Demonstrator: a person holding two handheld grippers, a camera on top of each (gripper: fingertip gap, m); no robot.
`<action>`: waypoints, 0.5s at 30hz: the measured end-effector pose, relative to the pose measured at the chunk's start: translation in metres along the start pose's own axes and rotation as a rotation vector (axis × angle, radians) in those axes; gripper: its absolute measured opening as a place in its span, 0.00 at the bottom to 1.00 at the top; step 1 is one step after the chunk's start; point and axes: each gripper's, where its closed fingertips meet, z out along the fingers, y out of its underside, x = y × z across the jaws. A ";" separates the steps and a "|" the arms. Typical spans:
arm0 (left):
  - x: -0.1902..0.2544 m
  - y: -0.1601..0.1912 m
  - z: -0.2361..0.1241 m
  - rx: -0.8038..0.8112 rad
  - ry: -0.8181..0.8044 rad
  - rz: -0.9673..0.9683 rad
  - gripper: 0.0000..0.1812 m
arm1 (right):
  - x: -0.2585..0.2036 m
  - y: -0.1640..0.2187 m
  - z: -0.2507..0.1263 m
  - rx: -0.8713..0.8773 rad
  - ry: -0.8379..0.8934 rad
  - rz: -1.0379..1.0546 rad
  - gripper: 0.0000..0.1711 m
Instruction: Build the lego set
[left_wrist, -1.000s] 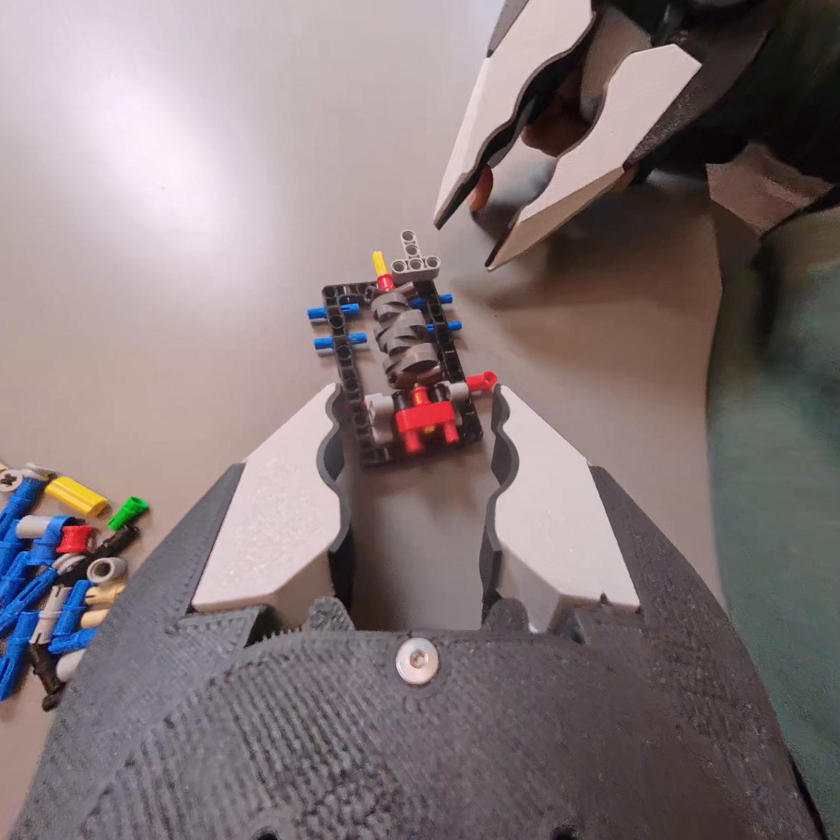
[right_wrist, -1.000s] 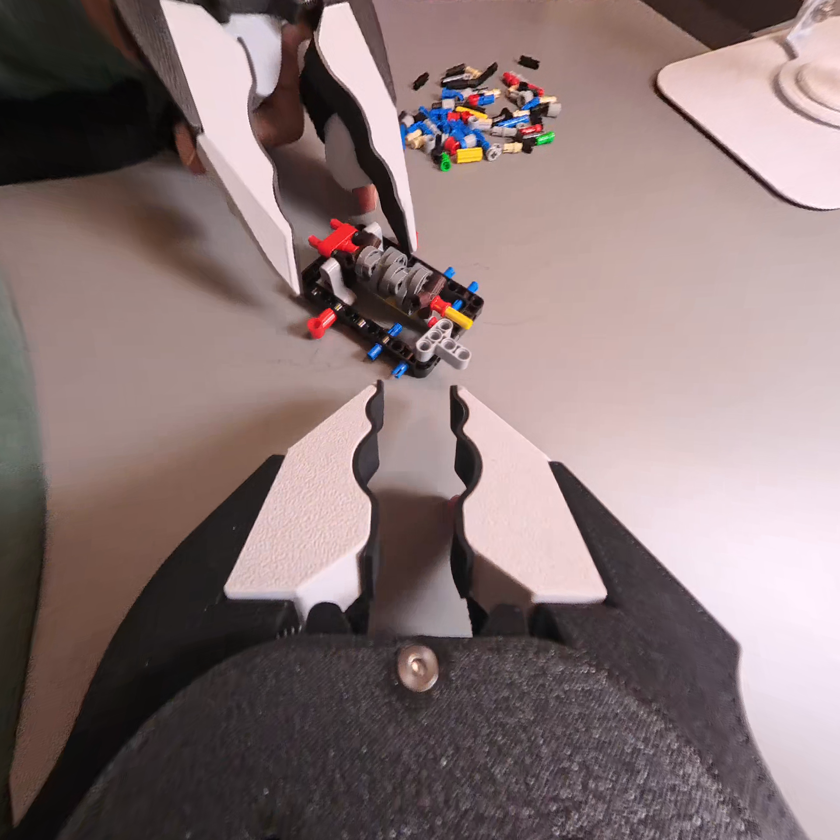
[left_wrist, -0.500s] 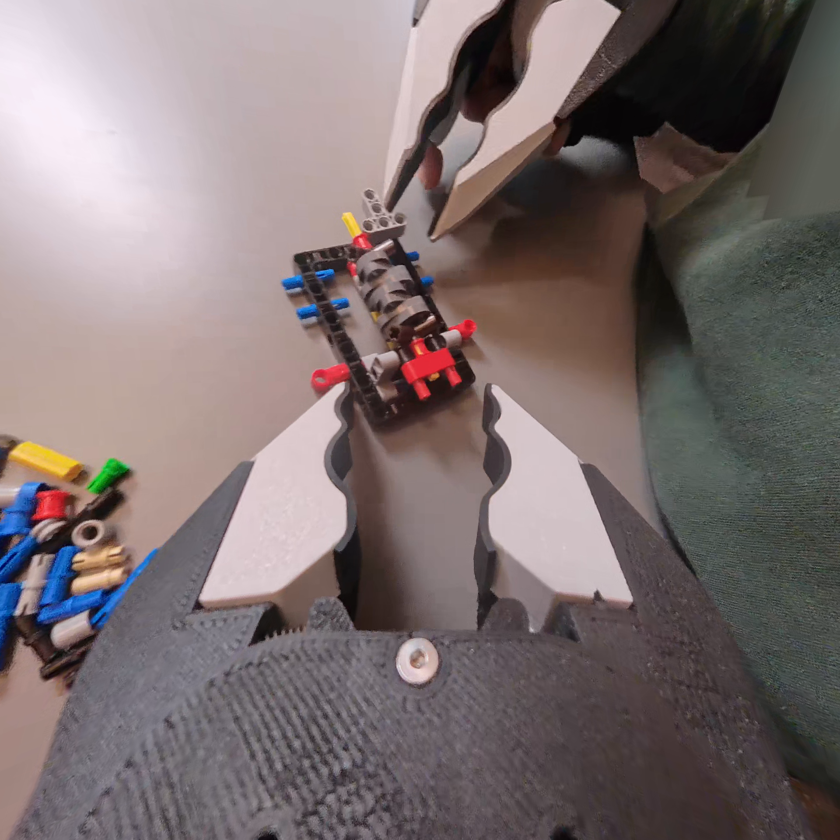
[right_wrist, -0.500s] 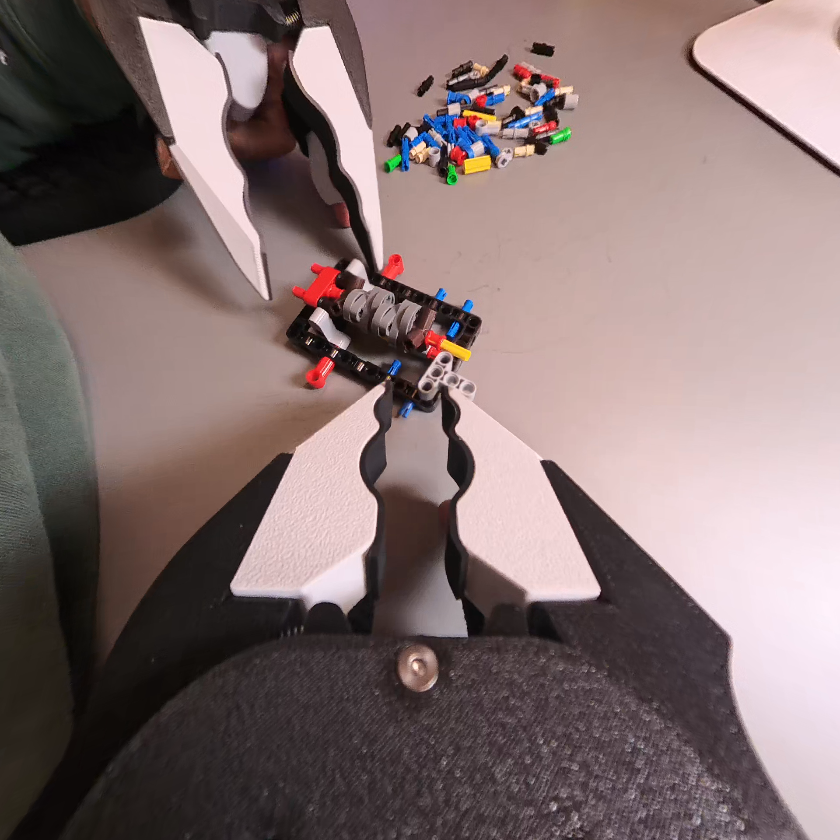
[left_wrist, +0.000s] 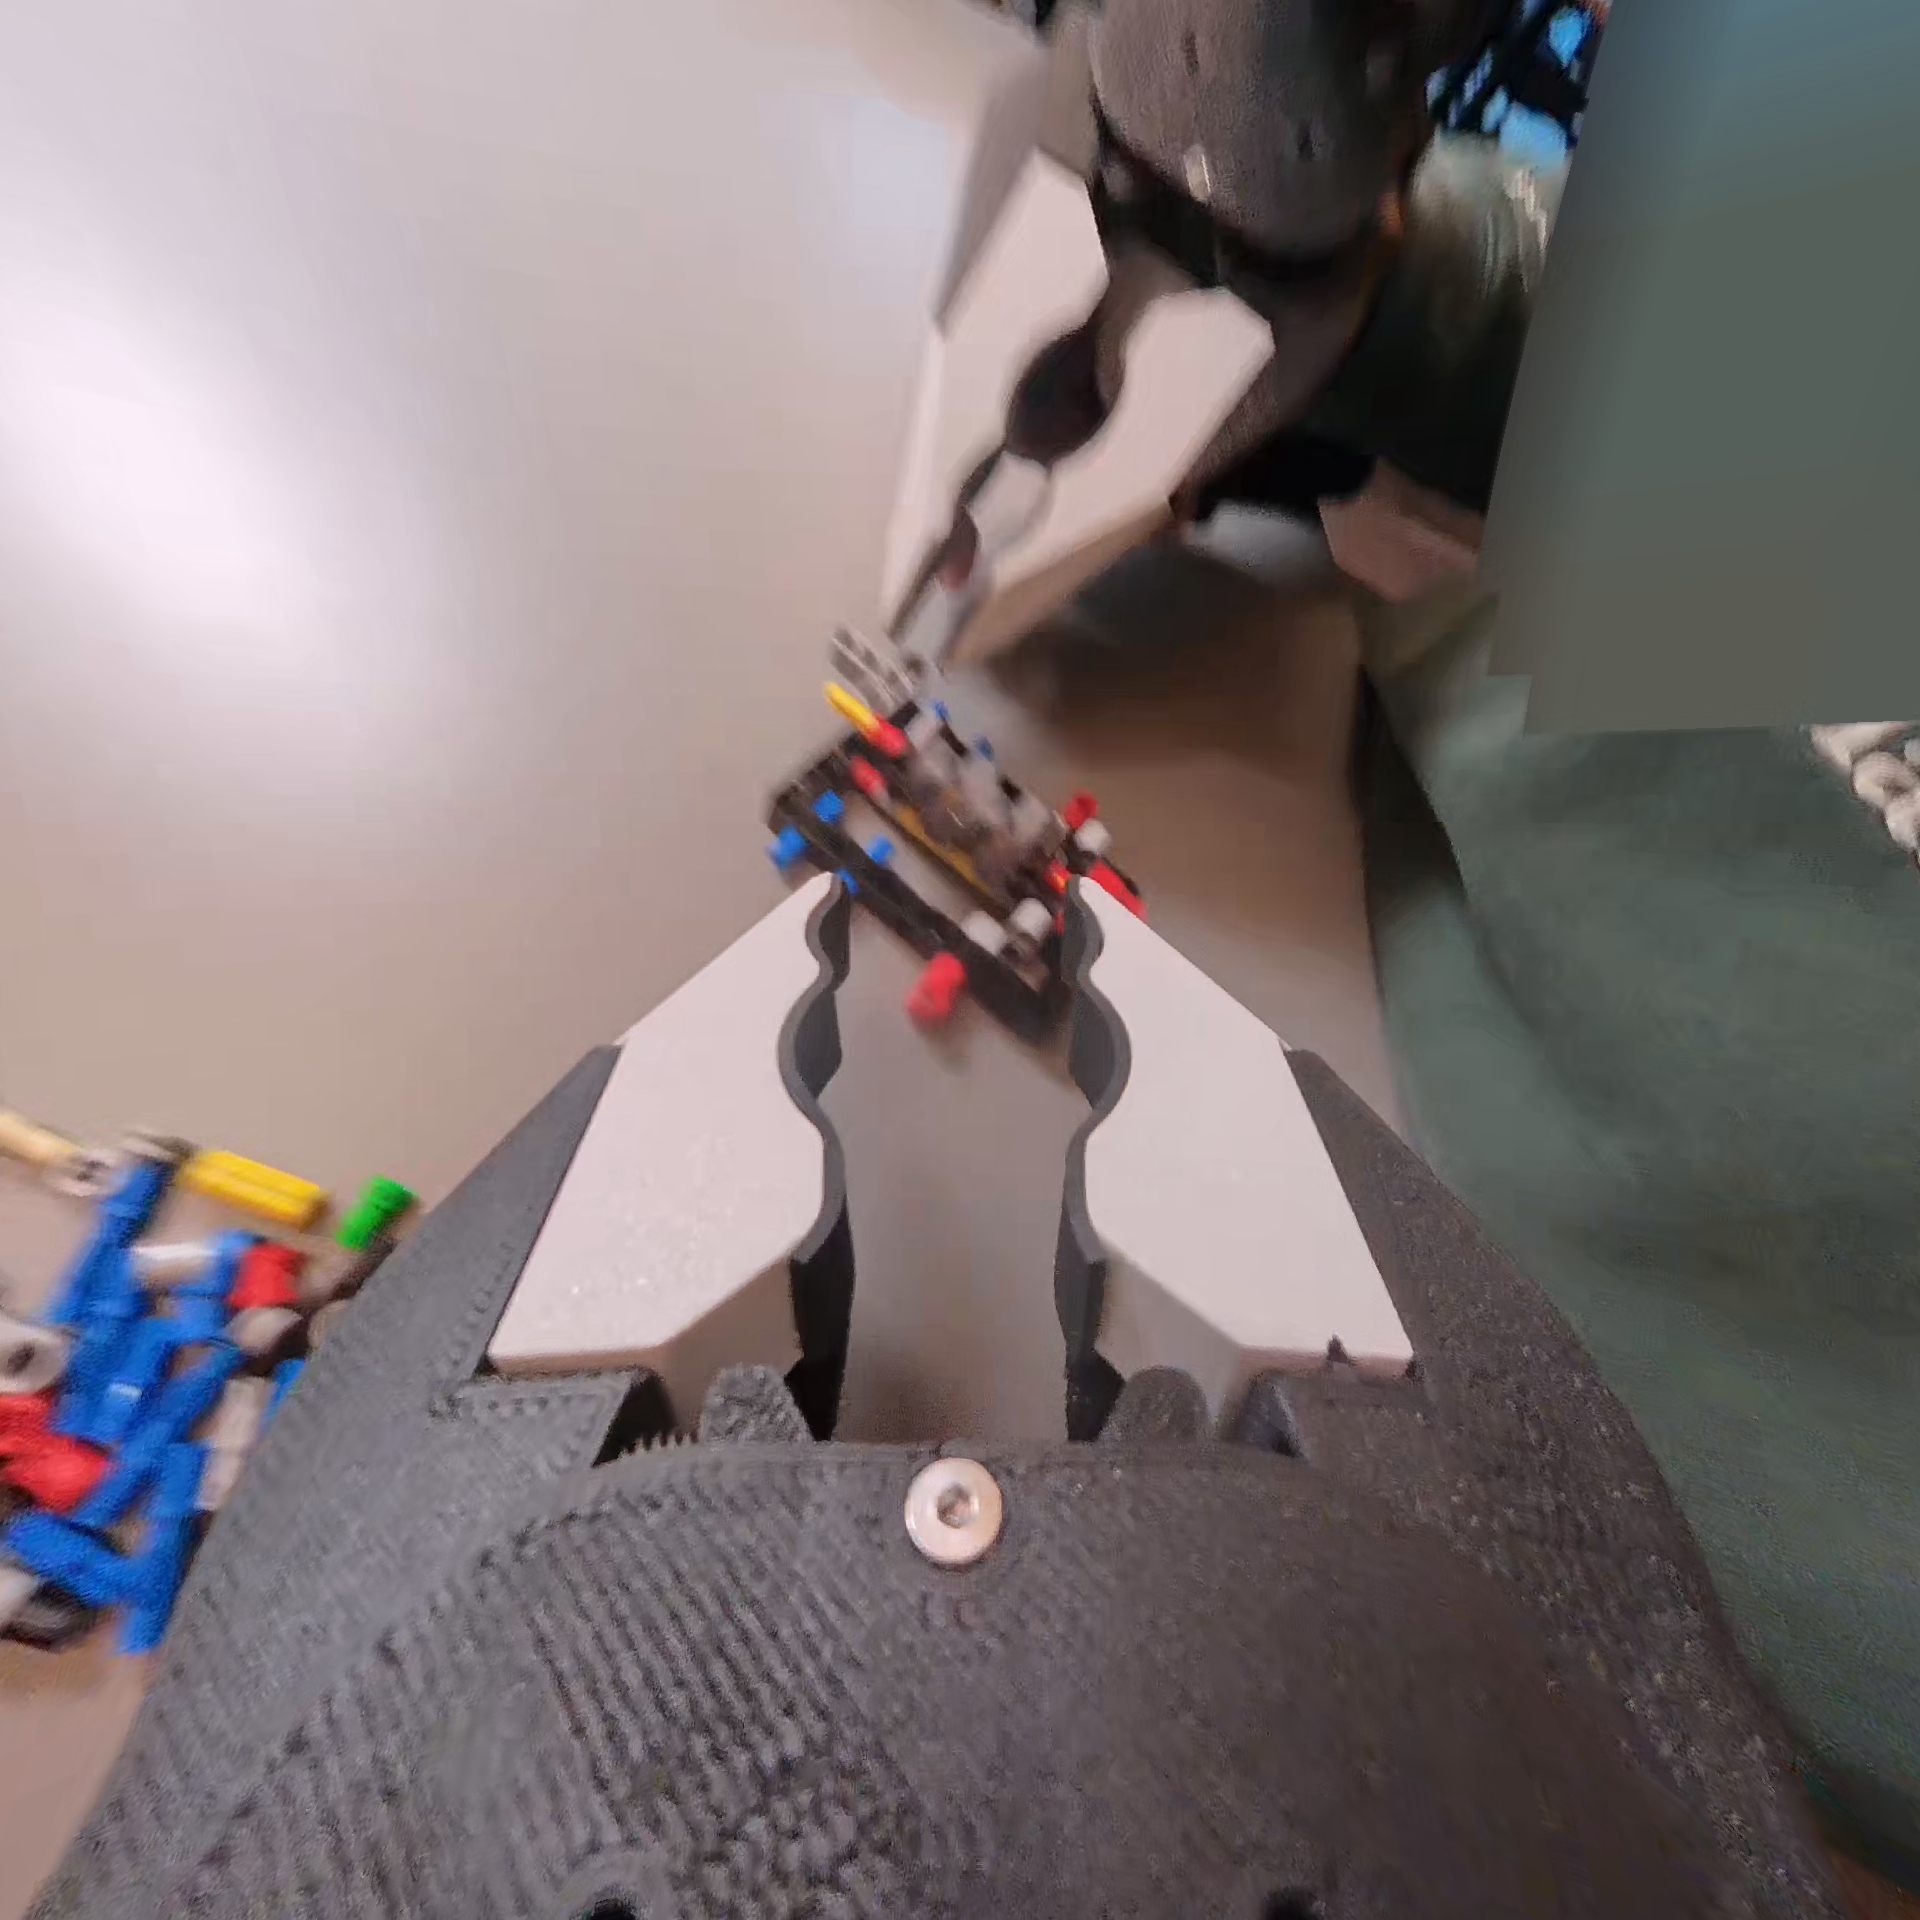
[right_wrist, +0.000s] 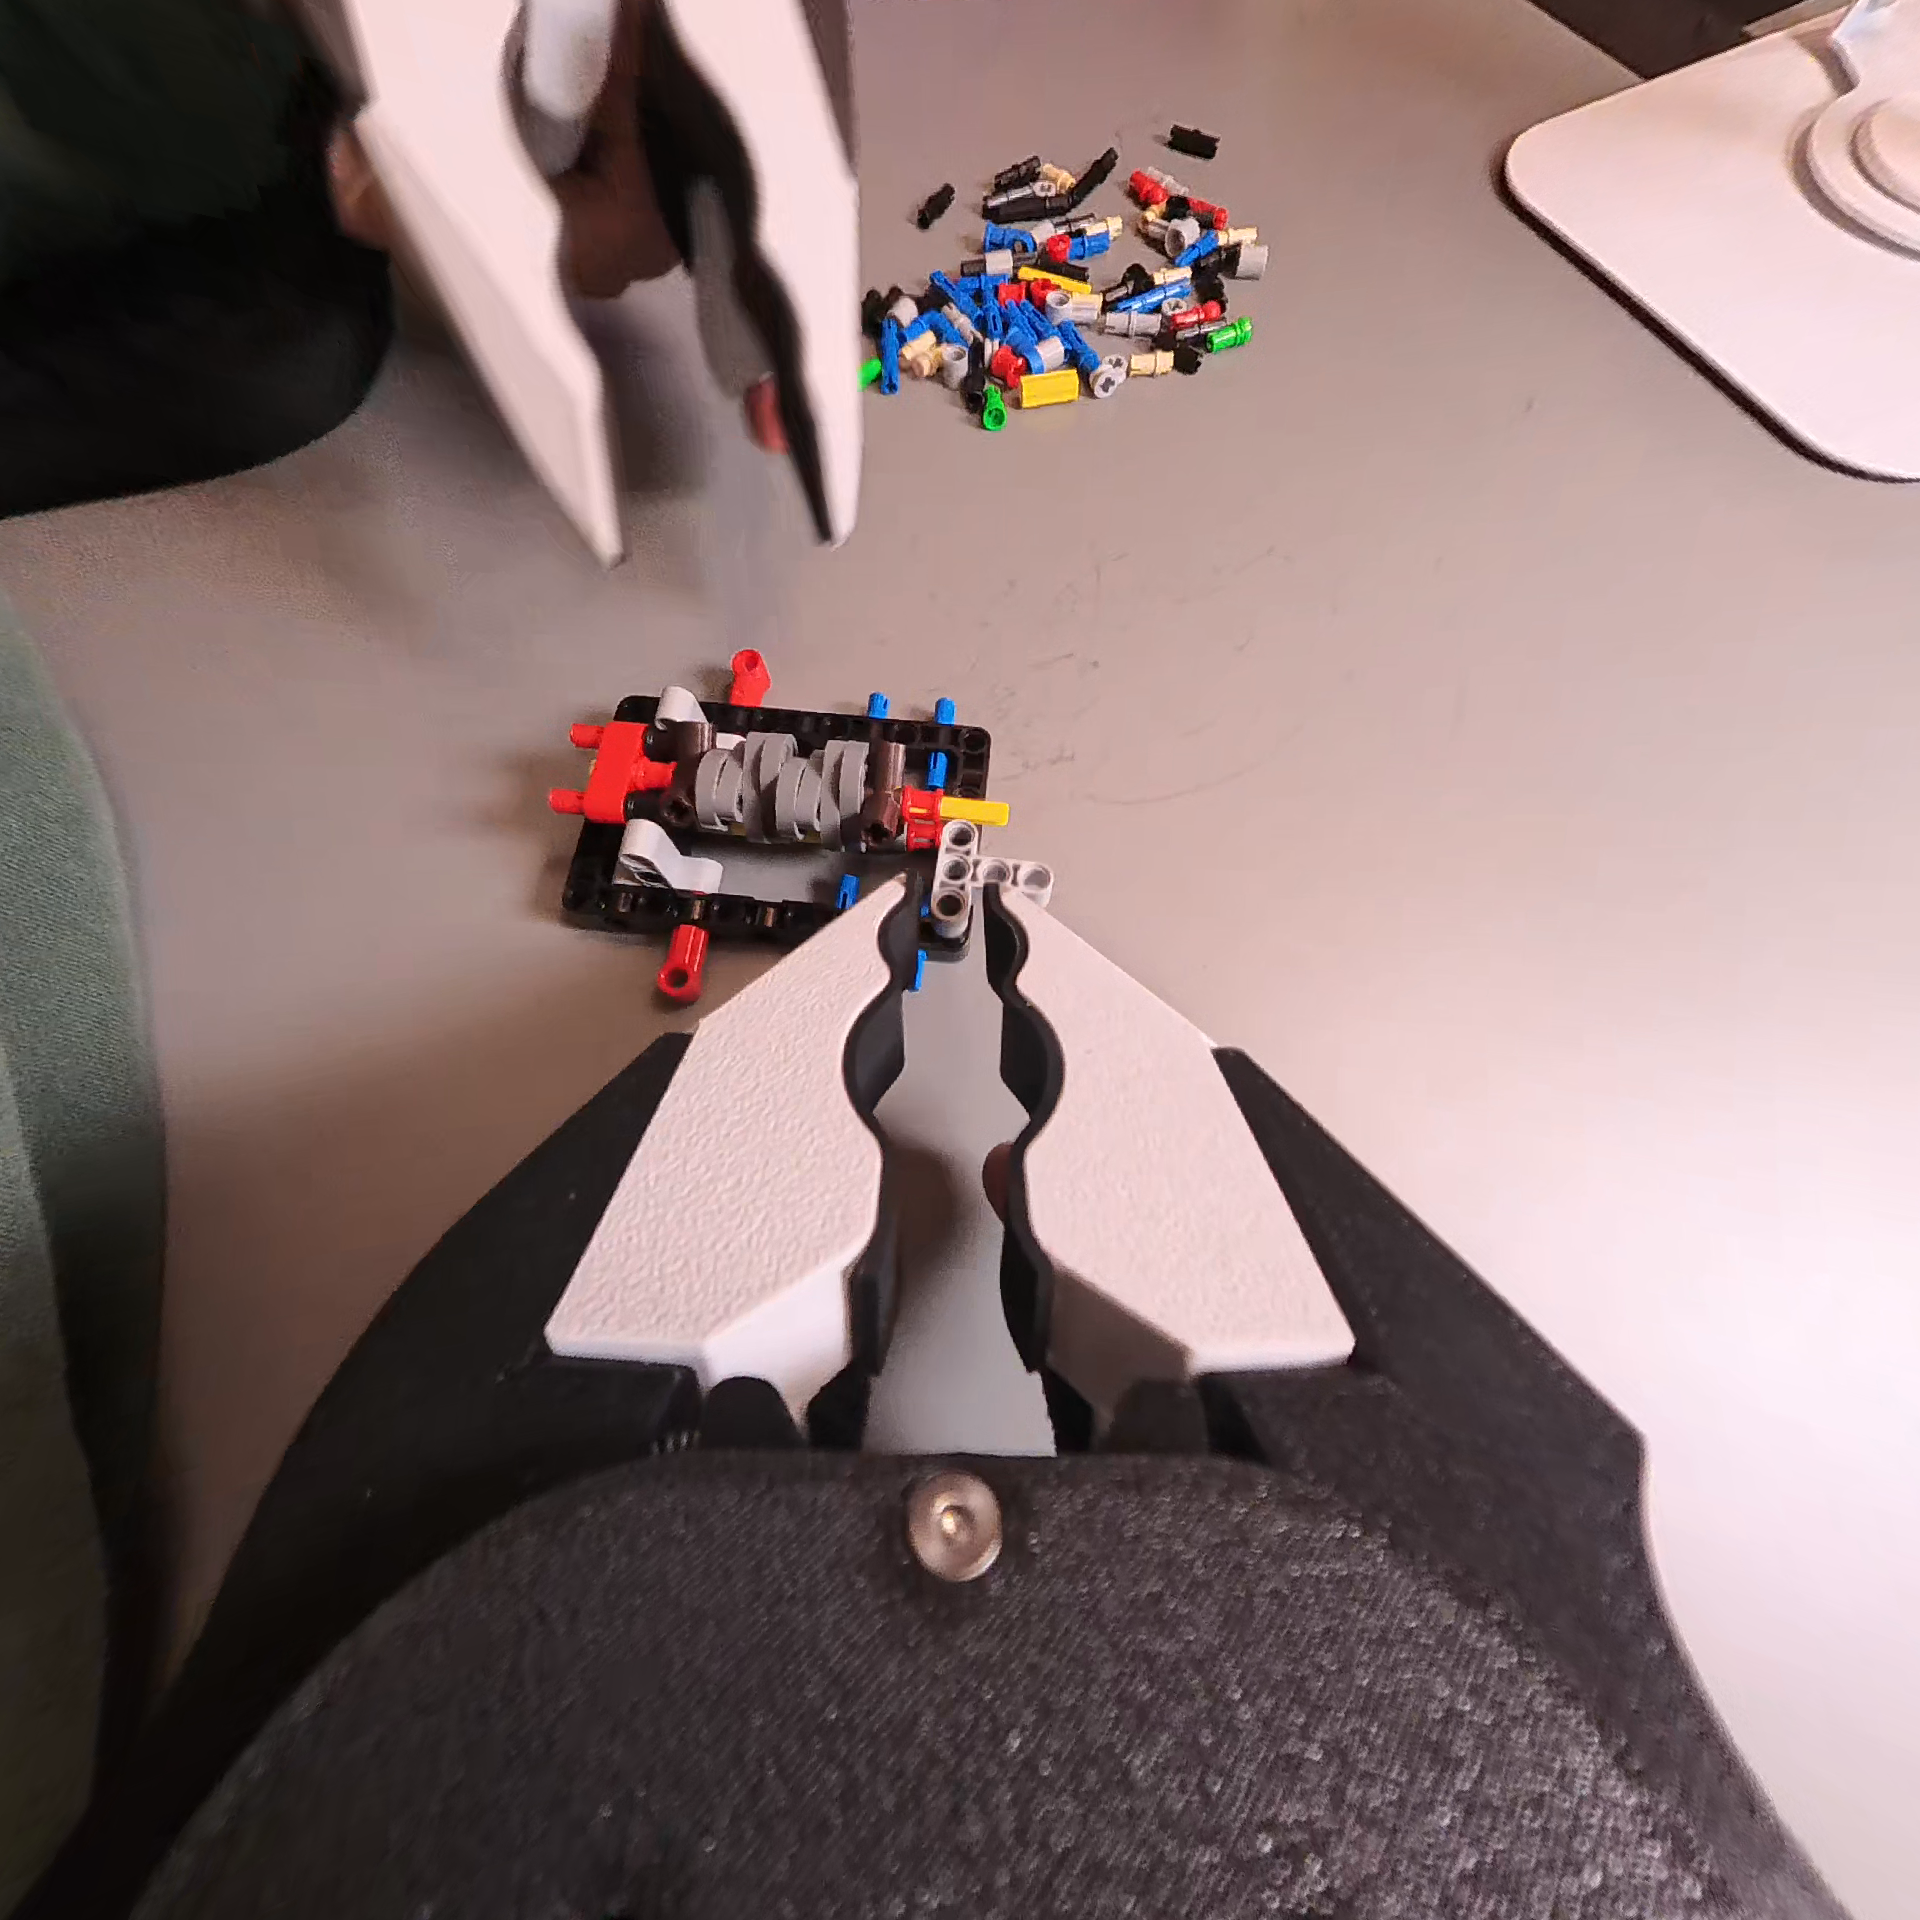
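Since the earlier frame the right gripper had advanced to the black rectangular Lego frame with grey gears, its narrow empty jaws around the light grey T-shaped beam. Frame's long axis lay crosswise. The left gripper hung farther, half-open, empty.

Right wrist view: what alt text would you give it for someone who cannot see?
The right gripper is open at the corner of a black rectangular Lego frame, beside a grey L-shaped piece. The left gripper hovers beyond, with a pile of small coloured Lego parts on the grey table.
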 end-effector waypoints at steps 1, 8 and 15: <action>-0.009 -0.011 0.001 0.029 -0.021 0.009 0.21 | 0.001 0.000 0.001 -0.005 0.002 -0.004 0.06; -0.024 -0.029 0.046 -0.082 0.020 0.245 0.12 | -0.001 0.001 0.003 -0.022 -0.005 -0.027 0.04; -0.022 -0.014 0.064 -0.235 0.156 0.334 0.07 | -0.001 0.002 0.004 -0.026 -0.006 -0.063 0.02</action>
